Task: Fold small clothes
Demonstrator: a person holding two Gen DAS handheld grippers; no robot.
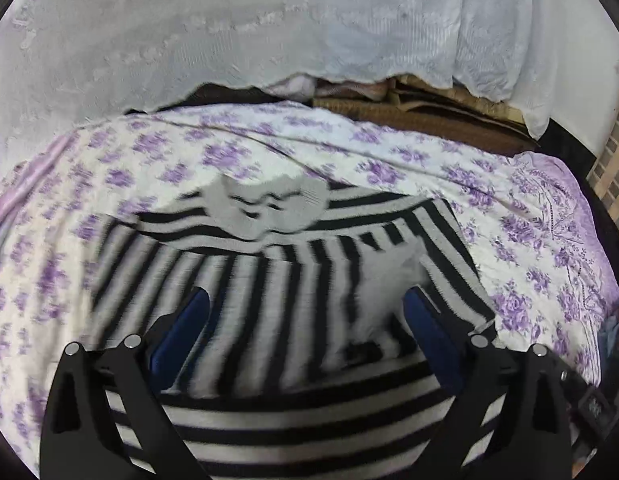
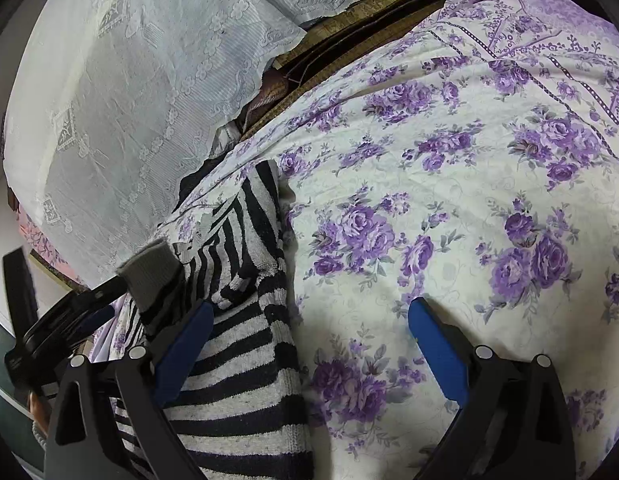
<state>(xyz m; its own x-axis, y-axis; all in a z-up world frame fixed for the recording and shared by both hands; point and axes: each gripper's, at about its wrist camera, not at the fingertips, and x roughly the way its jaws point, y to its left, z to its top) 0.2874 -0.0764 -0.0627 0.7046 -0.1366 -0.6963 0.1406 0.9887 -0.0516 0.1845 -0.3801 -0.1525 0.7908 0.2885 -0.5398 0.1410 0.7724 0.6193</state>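
Striped black-and-grey knit top [image 1: 269, 280] lies half-folded on purple floral bedsheet [image 1: 509, 208]. Left gripper [image 1: 305, 312] & right gripper [image 2: 311, 320] both gape, empty. Next: pinch near hem, fold w/ edges matched.

A bedsheet [image 2: 449, 208] printed with purple roses covered the bed. Behind it hung a white lace cloth [image 1: 229, 40], draped over stacked brown bedding [image 1: 429, 116]. A strip of brick-patterned wall [image 1: 613, 184] showed at the far right.
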